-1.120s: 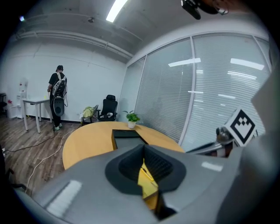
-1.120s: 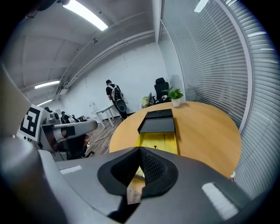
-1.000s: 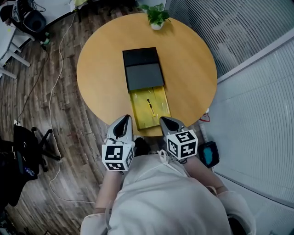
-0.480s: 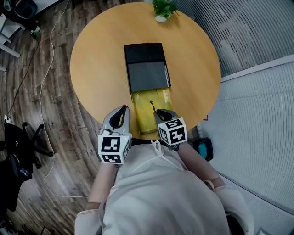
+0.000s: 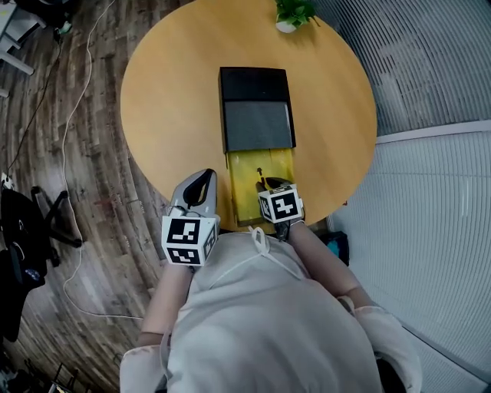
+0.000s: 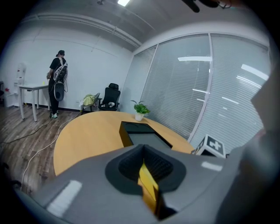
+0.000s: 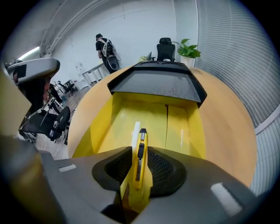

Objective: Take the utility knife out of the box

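A black box point(image 5: 255, 107) lies on the round wooden table point(image 5: 176, 92), its yellow drawer point(image 5: 244, 165) pulled out toward me. The yellow utility knife point(image 5: 260, 173) lies in the drawer. My right gripper point(image 5: 270, 184) points steeply down into the drawer. In the right gripper view its jaws point(image 7: 140, 151) are opening with the knife point(image 7: 140, 159) lying between them, a small gap on each side. My left gripper point(image 5: 205, 175) hovers at the table's near edge, left of the drawer, jaws shut and holding nothing point(image 6: 143, 146).
A small potted plant point(image 5: 294, 14) stands at the table's far edge. Window blinds point(image 5: 430, 92) line the right side. On the wood floor to the left are an office chair point(image 5: 23, 230) and a cable point(image 5: 73, 153). A person point(image 6: 57, 83) stands by a far desk.
My right gripper has come forward and down from the table's edge into the drawer, over the knife. The left gripper has shifted slightly forward along the table's edge.
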